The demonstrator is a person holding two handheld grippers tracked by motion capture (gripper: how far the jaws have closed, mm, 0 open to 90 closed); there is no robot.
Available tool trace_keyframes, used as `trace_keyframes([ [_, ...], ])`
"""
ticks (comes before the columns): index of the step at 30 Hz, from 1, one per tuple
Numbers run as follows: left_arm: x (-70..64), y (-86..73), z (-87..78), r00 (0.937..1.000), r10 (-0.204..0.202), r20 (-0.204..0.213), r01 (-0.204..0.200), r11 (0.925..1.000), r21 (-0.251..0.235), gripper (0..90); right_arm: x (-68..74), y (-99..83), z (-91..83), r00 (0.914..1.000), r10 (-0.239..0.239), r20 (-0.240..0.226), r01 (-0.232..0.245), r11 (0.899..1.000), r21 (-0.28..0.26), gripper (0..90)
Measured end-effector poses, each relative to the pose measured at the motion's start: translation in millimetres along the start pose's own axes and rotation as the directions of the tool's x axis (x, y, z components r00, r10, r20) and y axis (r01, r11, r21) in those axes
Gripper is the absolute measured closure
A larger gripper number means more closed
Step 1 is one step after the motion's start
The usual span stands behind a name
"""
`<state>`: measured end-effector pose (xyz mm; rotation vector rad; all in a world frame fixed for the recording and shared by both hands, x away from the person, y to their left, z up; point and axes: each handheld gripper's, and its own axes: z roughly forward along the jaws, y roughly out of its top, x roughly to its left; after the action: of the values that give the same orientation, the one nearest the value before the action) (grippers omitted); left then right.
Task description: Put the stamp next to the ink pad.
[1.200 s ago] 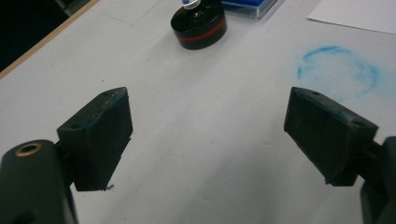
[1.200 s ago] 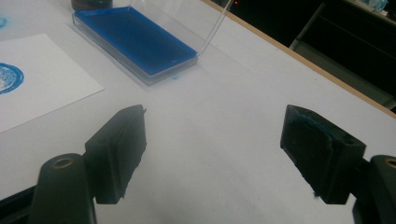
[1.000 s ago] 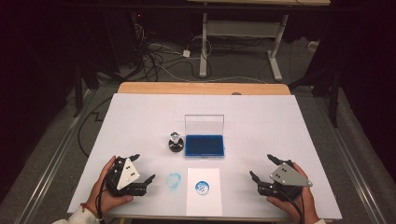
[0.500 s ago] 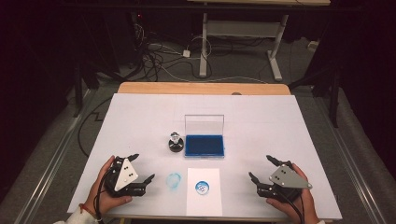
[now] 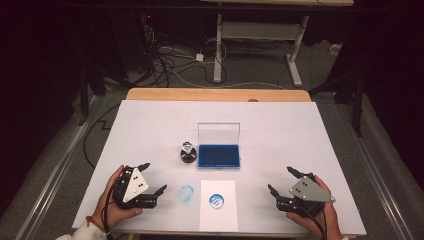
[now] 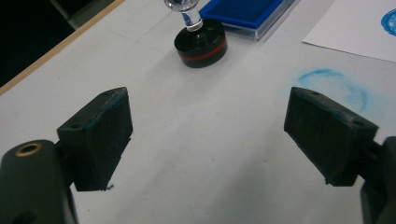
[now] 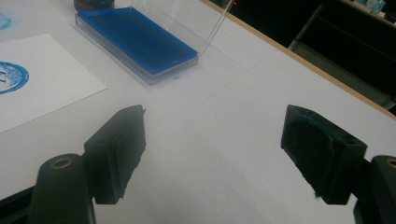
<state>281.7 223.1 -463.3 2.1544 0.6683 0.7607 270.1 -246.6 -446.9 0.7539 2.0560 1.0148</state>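
Observation:
A round black stamp with a clear knob [image 5: 187, 153] [image 6: 201, 41] stands upright on the white table cover, left of a blue ink pad [image 5: 218, 156] [image 7: 135, 39] whose clear lid stands open. In front of the pad lies a white paper sheet [image 5: 218, 216] [image 7: 42, 88] bearing a round blue print [image 5: 216, 201] [image 7: 9, 77]. A blue ring smear [image 5: 186, 193] [image 6: 334, 84] marks the cover left of the sheet. My left gripper [image 5: 152, 179] [image 6: 208, 137] rests near the front left, open and empty. My right gripper [image 5: 284, 181] [image 7: 215, 149] rests near the front right, open and empty.
The white cover [image 5: 310, 145] spans a wooden table whose bare far edge [image 5: 215, 95] shows behind it. Cables [image 5: 175, 65] and a desk frame [image 5: 255, 35] lie on the floor beyond. A hand holds each gripper at the front edge.

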Motion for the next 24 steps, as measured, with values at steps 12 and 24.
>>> trace_keyframes([
  [12,0.2,1.2,-0.7,0.9999,-0.011,0.003,0.011,0.9999,0.000,15.2,0.0,-0.4,2.7,0.9999,-0.006,0.008,0.006,1.000,0.014,23.3],
  [24,1.5,2.0,-1.1,0.9998,-0.017,0.013,0.017,0.9999,-0.001,15.3,-1.7,-0.7,4.4,0.9998,0.003,0.018,-0.003,1.000,0.008,23.2],
])
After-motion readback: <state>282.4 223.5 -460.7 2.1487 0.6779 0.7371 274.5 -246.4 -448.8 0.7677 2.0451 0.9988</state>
